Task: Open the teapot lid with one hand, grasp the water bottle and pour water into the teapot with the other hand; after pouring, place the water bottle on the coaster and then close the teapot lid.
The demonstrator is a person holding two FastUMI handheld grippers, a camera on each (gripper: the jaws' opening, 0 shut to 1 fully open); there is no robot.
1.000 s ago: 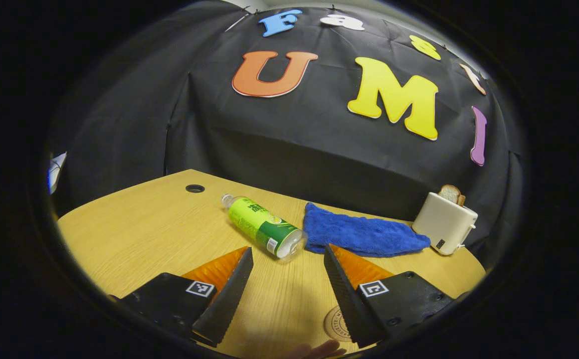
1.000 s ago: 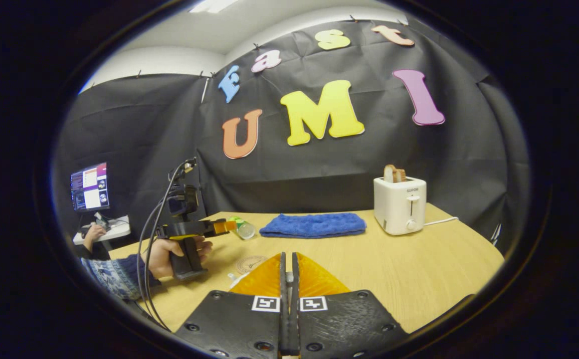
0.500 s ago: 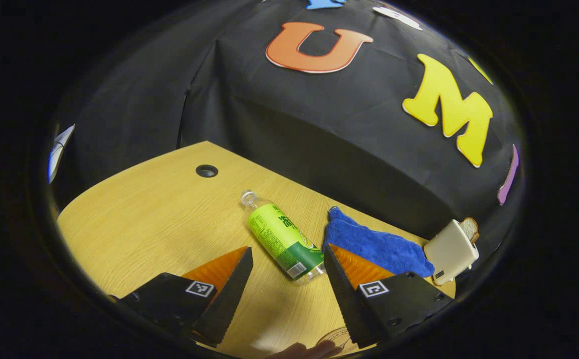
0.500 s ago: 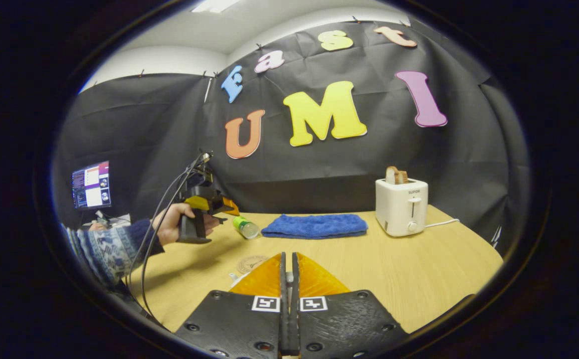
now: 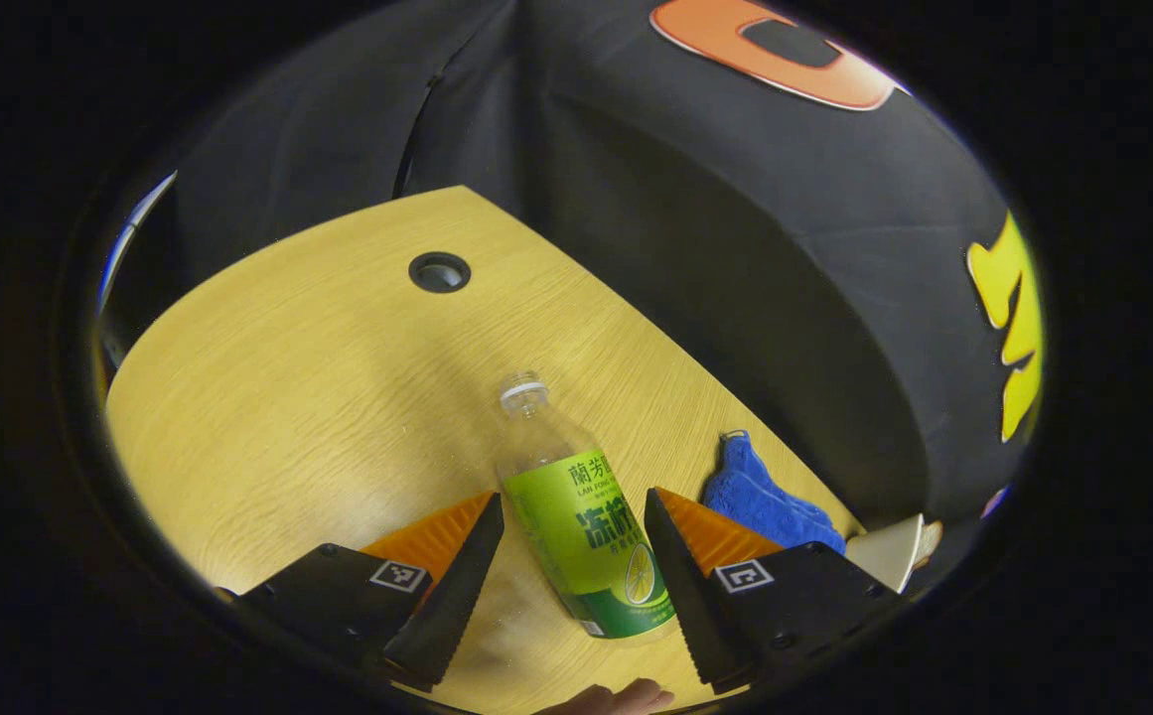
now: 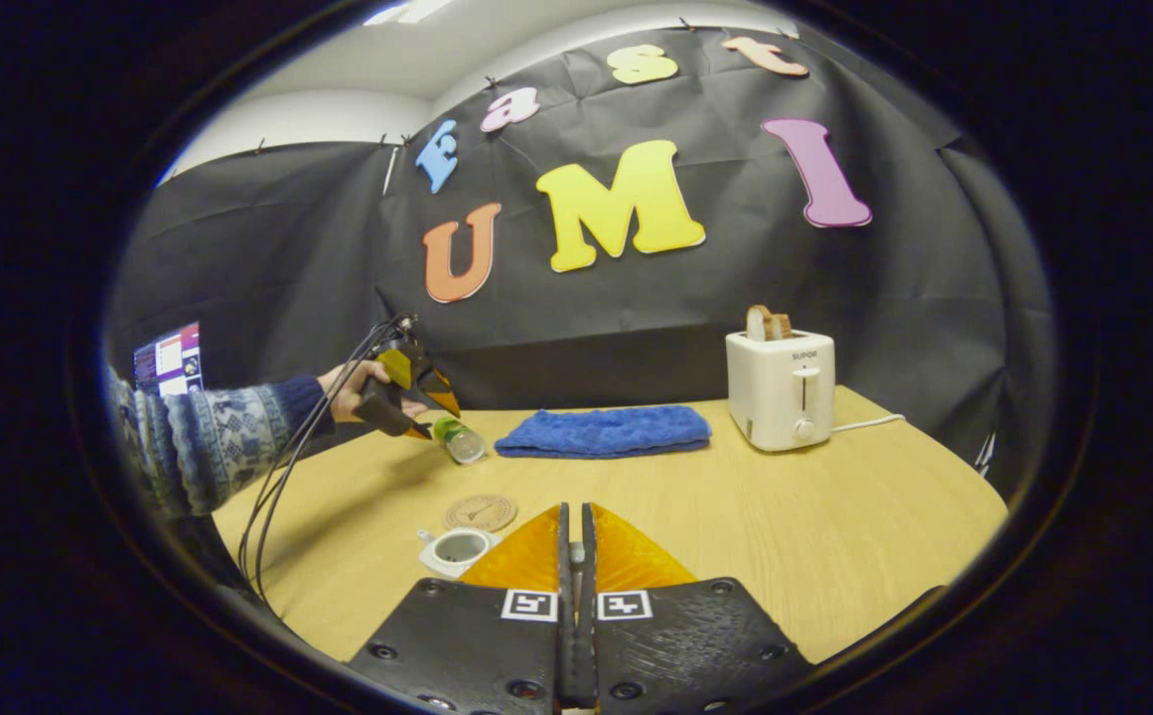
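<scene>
Left gripper (image 5: 573, 541) spread wide, bottle (image 5: 576, 516) lying on its side on table (image 5: 318, 397) between its fingers; neither finger clearly pressing it yet. In left gripper view, bottle's long axis runs 11 to 5 o'clock, cap at 11, base nearest camera.

Right gripper (image 6: 574, 541) pressed together, holding nothing, well apart from bottle. In right gripper view, bottle (image 6: 459, 440) at 11 o'clock, coaster (image 6: 480, 512) nearer, small white pot (image 6: 455, 549) just left of fingers.

Left gripper nearer; closing across label likely next.
</scene>
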